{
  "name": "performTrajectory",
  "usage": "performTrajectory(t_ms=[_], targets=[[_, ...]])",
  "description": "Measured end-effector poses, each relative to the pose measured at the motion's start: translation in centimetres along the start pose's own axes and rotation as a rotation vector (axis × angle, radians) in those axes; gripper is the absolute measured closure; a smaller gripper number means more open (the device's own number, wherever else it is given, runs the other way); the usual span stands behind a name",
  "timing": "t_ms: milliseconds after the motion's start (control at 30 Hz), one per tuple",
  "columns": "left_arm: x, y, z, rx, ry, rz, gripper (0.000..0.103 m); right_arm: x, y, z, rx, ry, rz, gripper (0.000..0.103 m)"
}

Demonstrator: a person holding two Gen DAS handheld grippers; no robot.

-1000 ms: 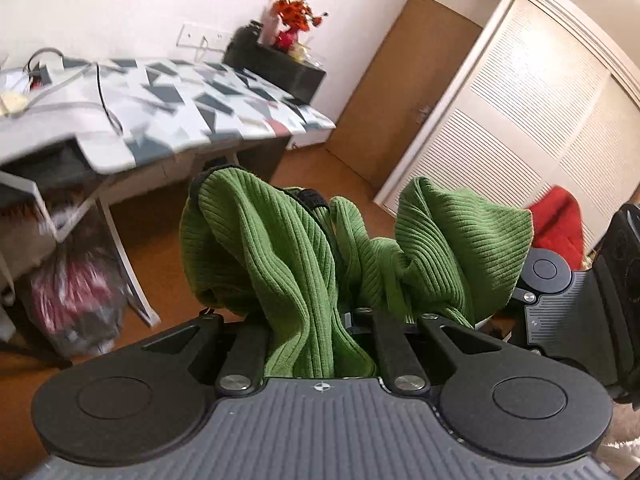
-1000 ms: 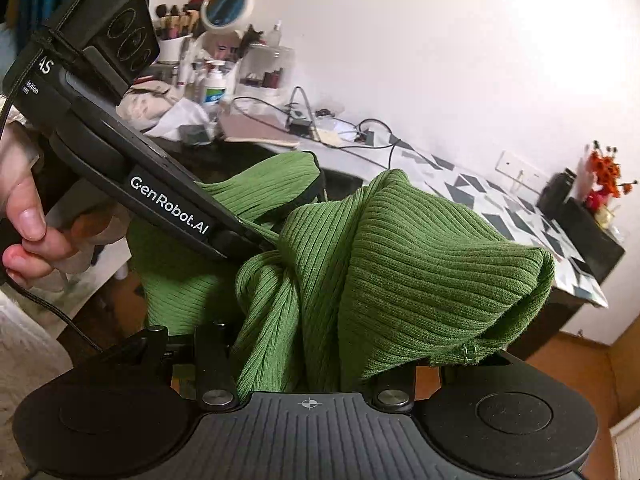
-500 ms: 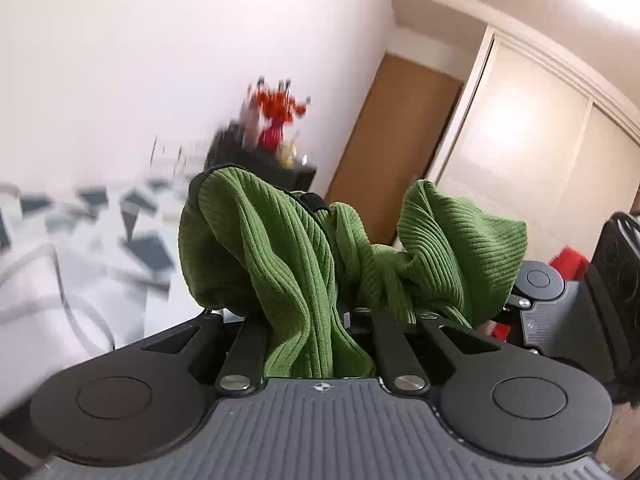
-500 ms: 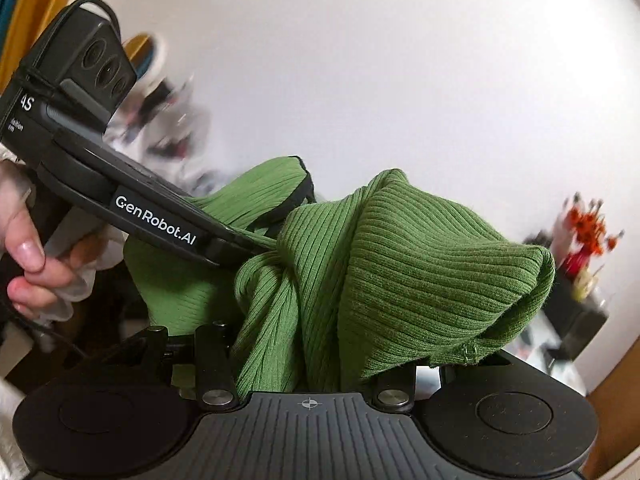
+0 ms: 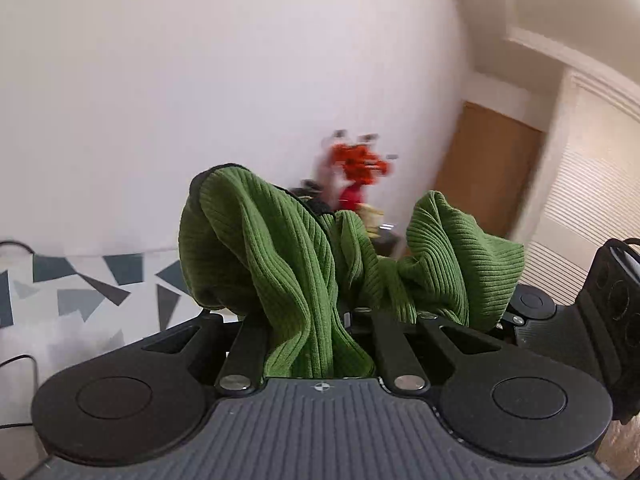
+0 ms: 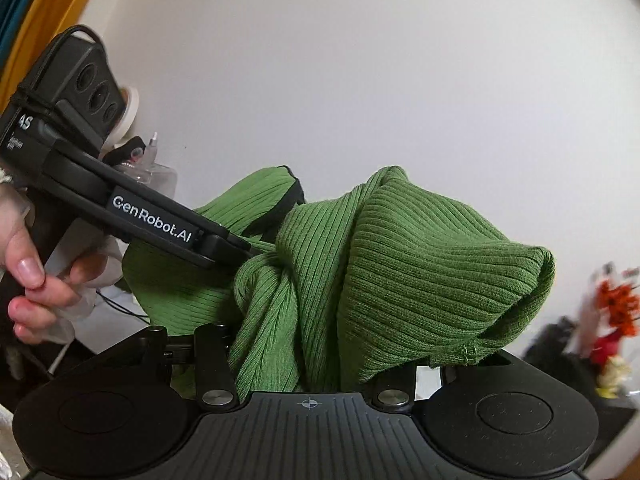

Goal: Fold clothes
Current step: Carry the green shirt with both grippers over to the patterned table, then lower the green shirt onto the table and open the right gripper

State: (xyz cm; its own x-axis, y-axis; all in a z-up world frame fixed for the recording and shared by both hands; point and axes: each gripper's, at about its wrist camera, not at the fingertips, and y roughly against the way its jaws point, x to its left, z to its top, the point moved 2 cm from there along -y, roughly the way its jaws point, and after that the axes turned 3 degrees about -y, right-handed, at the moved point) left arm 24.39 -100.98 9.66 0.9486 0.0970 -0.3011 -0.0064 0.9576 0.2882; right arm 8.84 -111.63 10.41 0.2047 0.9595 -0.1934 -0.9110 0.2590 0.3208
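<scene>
The left gripper is clamped on a green ribbed garment; the knit bunches up between its two black linkage bars and hides the fingertips. In the right wrist view the same gripper's body, marked "GenRobot.AI", enters from the left and bites into the cloth just beside the right gripper's own hold, and a hand wraps its handle.

The right gripper is likewise clenched on the garment — the fabric rises from between its bars and drapes over to the right in a thick fold (a stitched hem shows at the lower edge). In the left wrist view the right gripper's body sits at the right edge, touching the cloth.

The garment is held aloft between the two grippers, which stand close together; it rests on no surface in either view.

Background, left wrist view: a white wall, a table top with a grey triangle pattern at lower left, blurred red flowers behind the cloth, a brown door and pale louvred panels to the right. Background, right wrist view: bottles and jars — partly blurred — behind the left gripper.
</scene>
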Motion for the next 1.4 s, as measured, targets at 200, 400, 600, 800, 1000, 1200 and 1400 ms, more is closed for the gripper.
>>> performTrajectory(t_ms=[200, 400, 600, 800, 1000, 1200, 1400], targets=[[2.4, -11.0, 2.0, 0.029, 0.094, 0.139, 0.091, -14.5, -8.5, -2.1, 0.023, -0.104, 0.107, 0.061], [7.8, -17.6, -3.2, 0.202, 0.246, 0.348, 0.091, -26.6, -16.8, -8.8, 0.154, -0.34, 0.101, 0.061], [10.9, -20.5, -9.9, 0.358, 0.377, 0.447, 0.091, -30.7, -20.4, -17.8, 0.372, -0.484, 0.06, 0.06], [11.3, -21.9, -12.8, 0.406, 0.41, 0.499, 0.09, -27.2, -17.2, -23.3, 0.498, -0.519, 0.033, 0.058], [11.0, -22.3, -13.8, 0.416, 0.424, 0.527, 0.08, -28.0, -16.2, -23.4, 0.51, -0.524, 0.02, 0.053], [11.0, -22.4, -14.6, 0.422, 0.446, 0.544, 0.066, -27.5, -16.2, -22.7, 0.534, -0.485, -0.019, 0.039], [10.7, -22.9, -14.7, 0.407, 0.439, 0.516, 0.045, -26.7, -16.3, -22.0, 0.561, -0.436, -0.081, 0.021]])
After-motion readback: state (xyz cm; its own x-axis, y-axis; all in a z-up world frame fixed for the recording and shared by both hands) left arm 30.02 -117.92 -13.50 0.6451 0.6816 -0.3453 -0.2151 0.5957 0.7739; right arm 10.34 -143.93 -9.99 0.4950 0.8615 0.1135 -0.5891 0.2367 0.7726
